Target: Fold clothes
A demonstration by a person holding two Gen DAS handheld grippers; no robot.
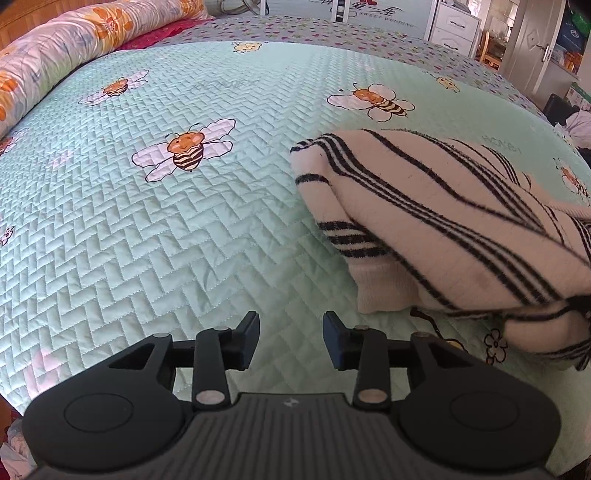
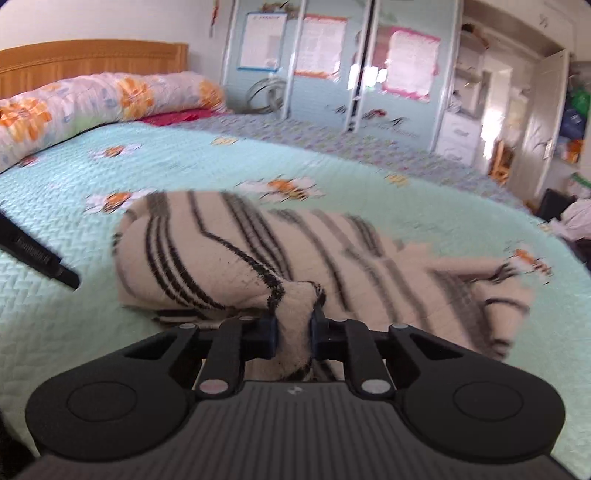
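A cream knitted garment with black stripes (image 1: 436, 221) lies folded in layers on the mint green bedspread (image 1: 166, 221). In the left wrist view it sits to the right of my left gripper (image 1: 290, 328), which hovers open over bare bedspread with nothing between its fingers. In the right wrist view the same striped garment (image 2: 229, 254) spreads ahead, and my right gripper (image 2: 294, 328) is shut on a bunched fold of its near edge. A black part of the other tool (image 2: 40, 258) pokes in at the left edge of that view.
A rolled floral quilt (image 1: 70, 48) lies along the headboard (image 2: 92, 59) side of the bed. Wardrobe doors with posters (image 2: 332, 62) and white drawers (image 1: 454, 26) stand beyond the far edge. A doorway (image 2: 532, 110) and clutter sit at right.
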